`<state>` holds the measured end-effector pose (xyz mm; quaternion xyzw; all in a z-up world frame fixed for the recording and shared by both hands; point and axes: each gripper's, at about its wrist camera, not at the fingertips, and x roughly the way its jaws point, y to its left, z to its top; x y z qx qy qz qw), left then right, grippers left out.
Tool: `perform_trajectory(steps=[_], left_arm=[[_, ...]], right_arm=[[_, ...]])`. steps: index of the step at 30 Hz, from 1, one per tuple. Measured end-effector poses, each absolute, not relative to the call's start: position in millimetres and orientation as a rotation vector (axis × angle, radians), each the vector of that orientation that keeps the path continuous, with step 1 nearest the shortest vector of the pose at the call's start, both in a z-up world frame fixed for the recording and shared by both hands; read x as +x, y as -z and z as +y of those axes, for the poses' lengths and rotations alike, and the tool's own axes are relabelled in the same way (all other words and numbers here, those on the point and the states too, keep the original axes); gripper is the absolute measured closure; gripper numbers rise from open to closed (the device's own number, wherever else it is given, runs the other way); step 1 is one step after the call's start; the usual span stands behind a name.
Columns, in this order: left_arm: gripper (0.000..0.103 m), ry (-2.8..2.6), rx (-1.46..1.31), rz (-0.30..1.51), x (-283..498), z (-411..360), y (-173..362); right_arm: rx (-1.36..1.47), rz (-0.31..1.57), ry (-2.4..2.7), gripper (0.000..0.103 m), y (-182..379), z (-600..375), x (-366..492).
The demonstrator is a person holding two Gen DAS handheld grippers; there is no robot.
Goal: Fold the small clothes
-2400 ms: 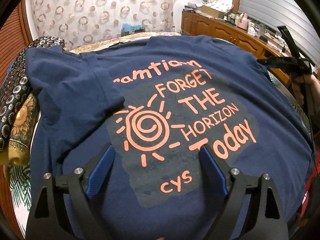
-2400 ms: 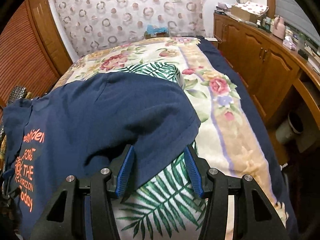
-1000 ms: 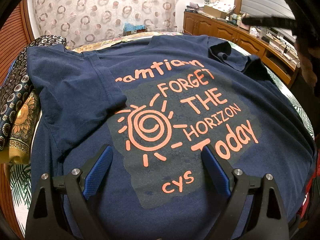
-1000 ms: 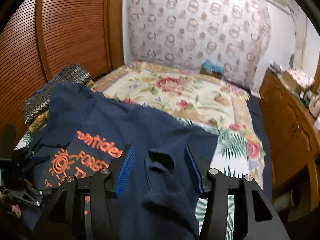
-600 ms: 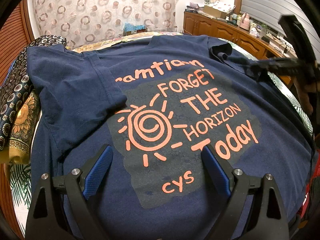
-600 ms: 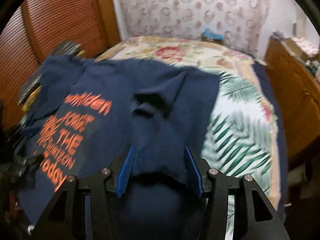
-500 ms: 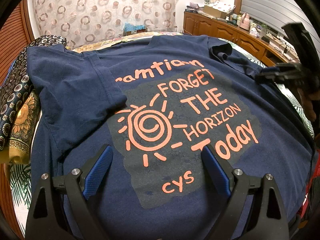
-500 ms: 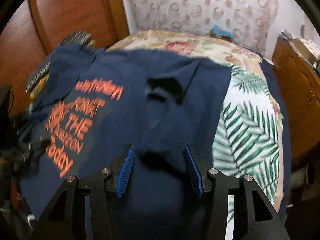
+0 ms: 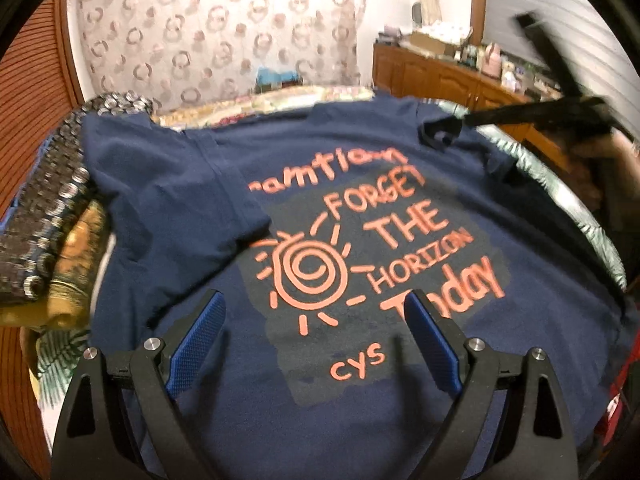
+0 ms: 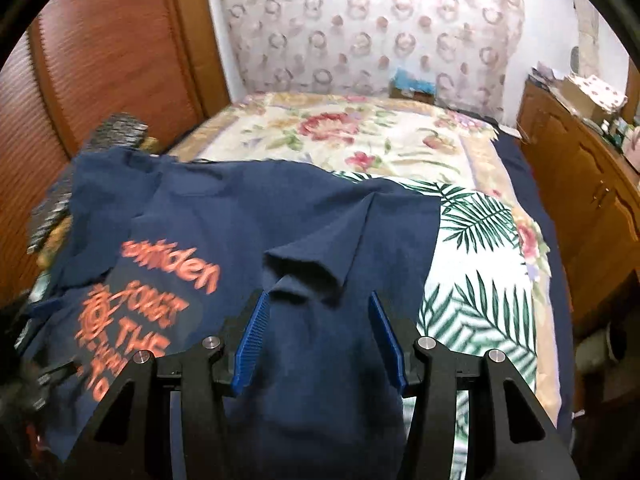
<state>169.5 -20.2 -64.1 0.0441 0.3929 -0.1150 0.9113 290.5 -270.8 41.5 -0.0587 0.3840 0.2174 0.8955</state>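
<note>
L gripper (image 9: 314, 322) wide open over tee (image 9: 360, 420); R gripper (image 10: 318, 326) half-open w/ sleeve (image 10: 316, 276) between pads; patterned cloths (image 9: 44, 216) beside.

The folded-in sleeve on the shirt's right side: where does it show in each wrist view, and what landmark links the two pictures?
Left wrist view: the sleeve is small, upper right, beside the right gripper.
Right wrist view: the sleeve is bottom centre, lying between the blue fingers.
Shared landmark: the orange sun print on the navy shirt, centre in the left view, lower left in the right view.
</note>
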Motion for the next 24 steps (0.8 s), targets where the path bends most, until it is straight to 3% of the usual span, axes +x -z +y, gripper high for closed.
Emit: perform_trajectory(steps=[2, 4, 7, 8, 16, 17, 18, 19, 24], left_arm=[[0.012, 0.246, 0.068, 0.781, 162, -14, 52], [0.012, 0.246, 0.057, 0.762, 156, -10, 44], [0.012, 0.237, 0.057, 0.745, 150, -5, 37], [0.012, 0.232, 0.056, 0.744, 149, -4, 37], [0.012, 0.216, 0.035, 0.747, 143, 4, 40], [0.012, 0.216, 0.034, 0.746, 143, 5, 40], [0.012, 0.216, 0.030, 0.744, 141, 5, 40], [0.012, 0.217, 0.026, 0.743, 141, 6, 40], [0.012, 0.211, 0.019, 0.740, 141, 10, 41]], right_arm=[[-0.105, 0.831, -0.426, 0.050, -32, -262, 308], [-0.085, 0.861, -0.414, 0.061, -27, -256, 326], [-0.086, 0.878, -0.431, 0.099, -24, -240, 342], [-0.092, 0.877, -0.442, 0.101, -26, -231, 346], [-0.116, 0.740, -0.507, 0.100, -71, -201, 347], [-0.110, 0.746, -0.519, 0.088, -72, -200, 346], [-0.094, 0.776, -0.539, 0.064, -71, -200, 348], [-0.083, 0.798, -0.545, 0.056, -70, -203, 348], [-0.124, 0.801, -0.548, 0.054, -62, -226, 326]])
